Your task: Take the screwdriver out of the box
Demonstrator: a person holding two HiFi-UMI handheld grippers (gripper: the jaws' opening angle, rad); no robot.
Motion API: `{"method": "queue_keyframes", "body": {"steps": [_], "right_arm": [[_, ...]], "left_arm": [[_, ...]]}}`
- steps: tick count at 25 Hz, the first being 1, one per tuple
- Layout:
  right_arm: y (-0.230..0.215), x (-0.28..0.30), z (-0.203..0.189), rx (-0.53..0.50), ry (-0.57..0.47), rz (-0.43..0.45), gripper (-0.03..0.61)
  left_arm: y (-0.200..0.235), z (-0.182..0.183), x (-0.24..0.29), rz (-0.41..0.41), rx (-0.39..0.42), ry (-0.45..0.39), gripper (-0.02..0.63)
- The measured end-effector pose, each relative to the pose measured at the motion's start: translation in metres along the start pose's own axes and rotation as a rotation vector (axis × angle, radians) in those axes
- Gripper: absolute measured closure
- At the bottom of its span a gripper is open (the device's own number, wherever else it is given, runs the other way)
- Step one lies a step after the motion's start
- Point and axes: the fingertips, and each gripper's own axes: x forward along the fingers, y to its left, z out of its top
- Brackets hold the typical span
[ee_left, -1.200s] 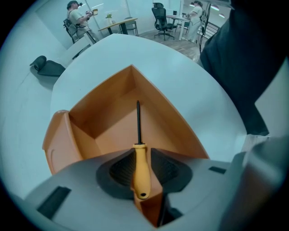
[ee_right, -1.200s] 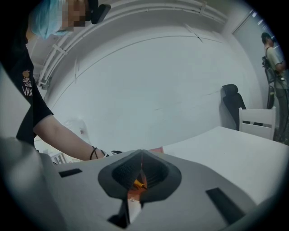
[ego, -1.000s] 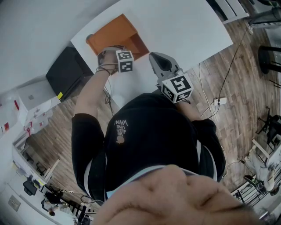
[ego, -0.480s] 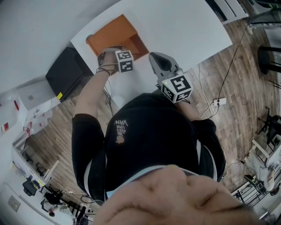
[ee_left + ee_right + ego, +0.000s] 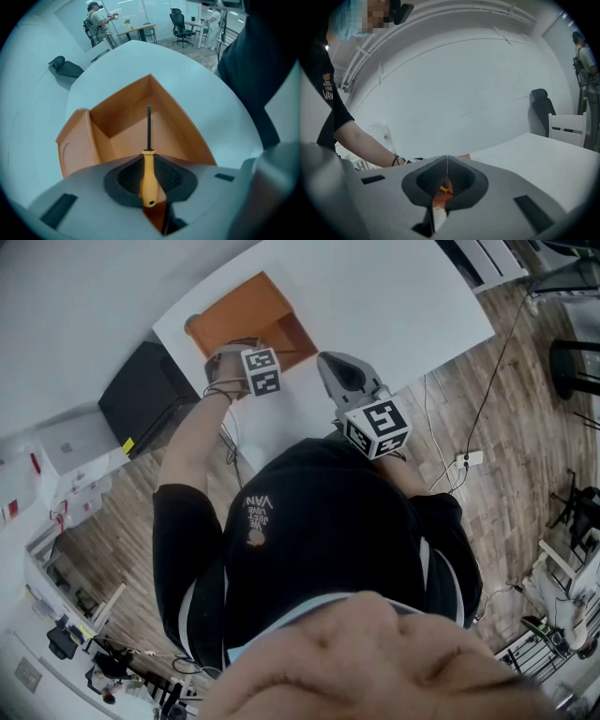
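Two jaws of the left gripper (image 5: pixel 148 159) have just been closing and clench the yellow handle of the screwdriver (image 5: pixel 149 176), whose dark shaft points down into the open orange box (image 5: pixel 122 110); whether its tip touches the box floor cannot be told. The box sits at the far left of the white table (image 5: pixel 206 89). The right gripper (image 5: pixel 447 161) hovers right of the box, nearer the person, jaws pressed together on nothing.
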Motion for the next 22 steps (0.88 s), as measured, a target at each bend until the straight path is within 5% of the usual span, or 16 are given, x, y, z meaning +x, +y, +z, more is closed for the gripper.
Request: {"method": "queue_keyframes", "body": {"steps": [14, 22], "right_arm": [[0.01, -0.006, 0.003, -0.028, -0.003, 0.018, 0.566], [0.016, -0.005, 0.006, -0.041, -0.007, 0.028, 0.566]], "left_arm": [[0.003, 0.001, -0.027, 0.057, -0.21, -0.129, 0.54], [0.012, 0.003, -0.052, 0.089, -0.402, -0.256, 0.54]]}}
